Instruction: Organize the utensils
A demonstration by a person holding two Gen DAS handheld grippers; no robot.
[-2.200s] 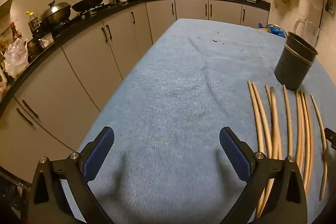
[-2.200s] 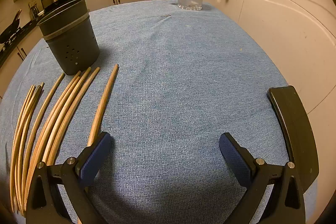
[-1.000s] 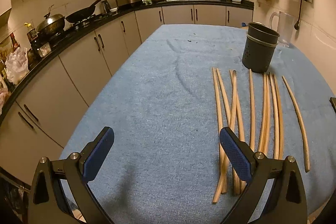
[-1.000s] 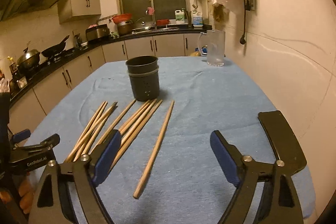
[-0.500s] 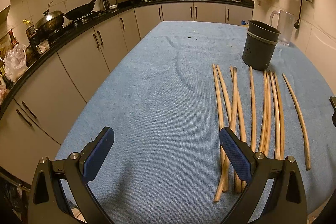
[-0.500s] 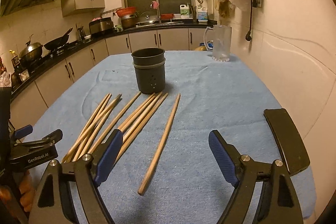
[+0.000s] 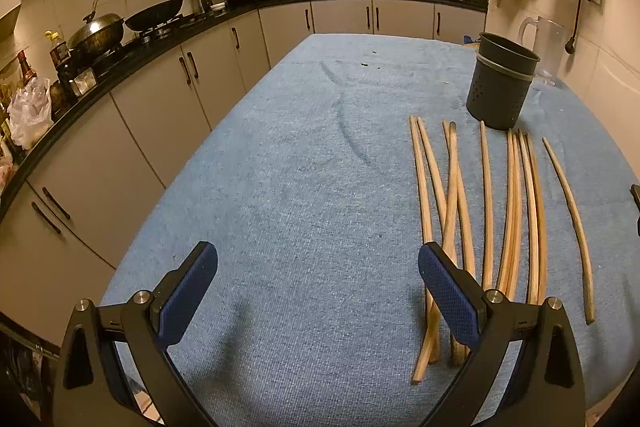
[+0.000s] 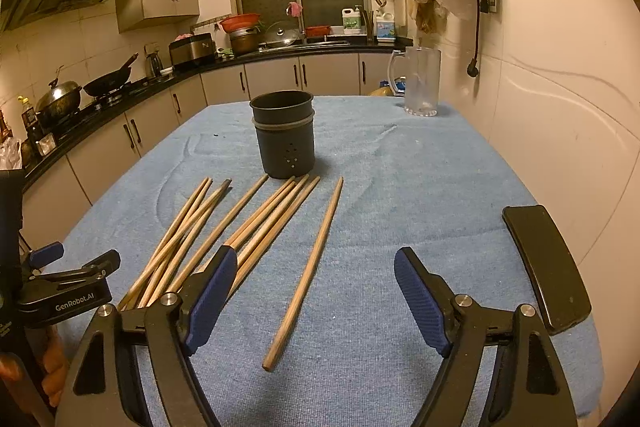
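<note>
Nothing sorted yet: we see all chopsticks point(image 8: 256, 227) flat on the cloth point(image 8: 400, 187), near side of the empty holder point(image 8: 284, 139). Left gripper point(image 7: 316, 291) and right gripper point(image 8: 312, 291) gape, holding nothing.

Near ends of chopsticks point(image 8: 188, 247) hidden behind right hand-held gripper point(image 8: 316, 291); count perhaps nine.
</note>
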